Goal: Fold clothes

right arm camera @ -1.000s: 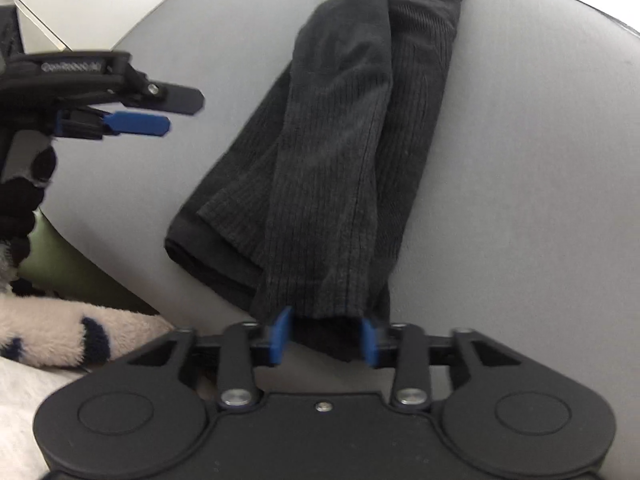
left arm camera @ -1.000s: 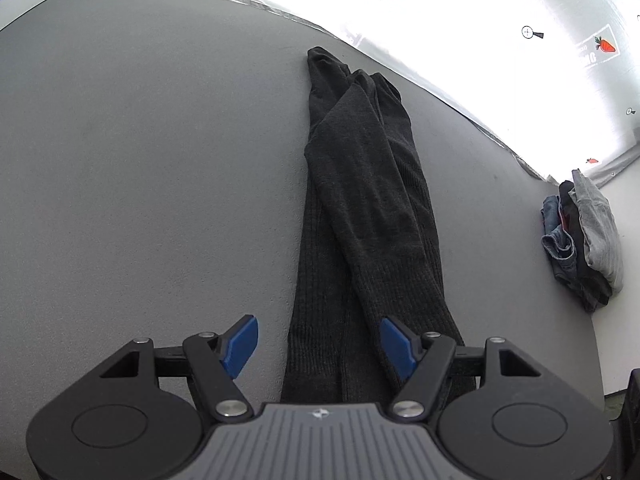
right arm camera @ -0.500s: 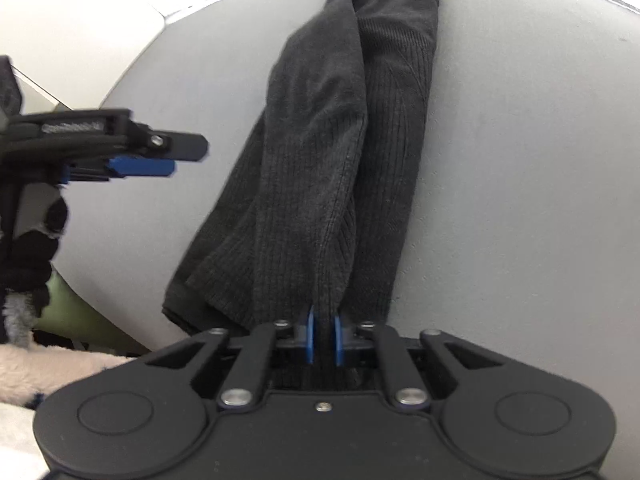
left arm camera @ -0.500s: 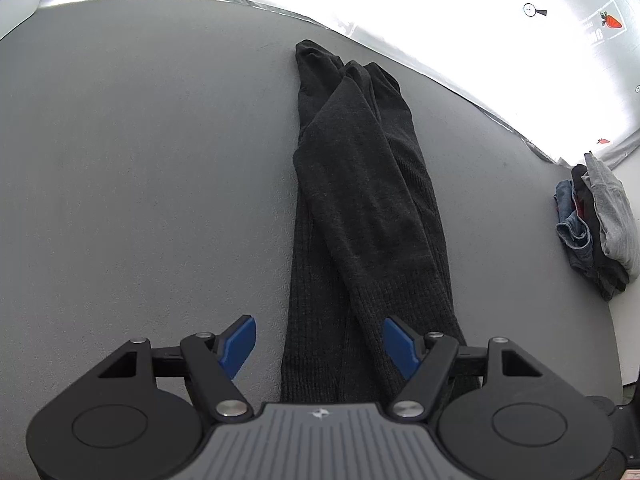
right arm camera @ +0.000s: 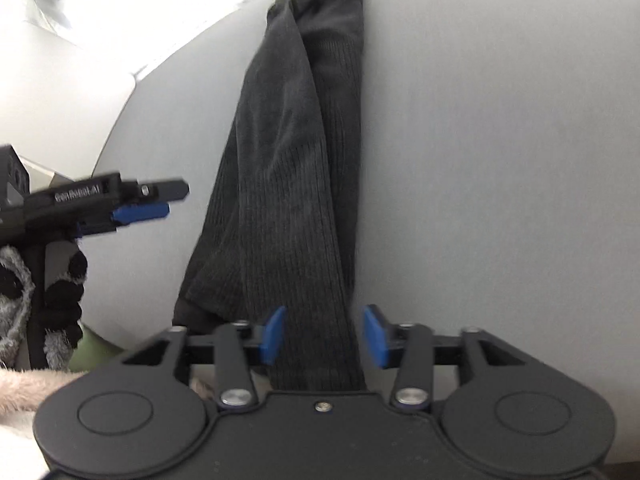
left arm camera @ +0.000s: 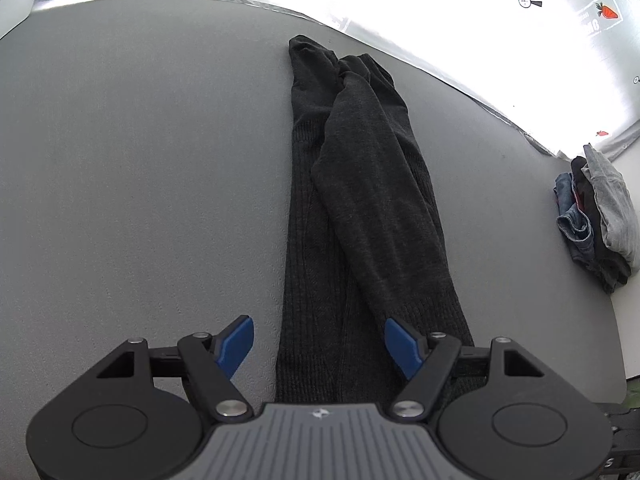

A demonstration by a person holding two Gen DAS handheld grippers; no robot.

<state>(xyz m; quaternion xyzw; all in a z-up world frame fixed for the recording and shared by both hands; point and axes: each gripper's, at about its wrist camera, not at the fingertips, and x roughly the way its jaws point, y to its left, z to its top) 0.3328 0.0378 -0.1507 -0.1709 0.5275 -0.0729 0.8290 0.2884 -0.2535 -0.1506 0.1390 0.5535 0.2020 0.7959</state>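
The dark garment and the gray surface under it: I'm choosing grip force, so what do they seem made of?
The dark garment looks like a soft ribbed knit, perhaps wool or cotton blend: fine lengthwise ribs, matte charcoal, limp folds. The gray surface looks like a matte, faintly textured mat or felt-like covering; no gloss or grain shows, so the exact material stays open.

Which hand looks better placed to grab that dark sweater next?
Probably the right gripper: its open fingers straddle the near end of the dark sweater. The left gripper, also open, hovers over the other end.
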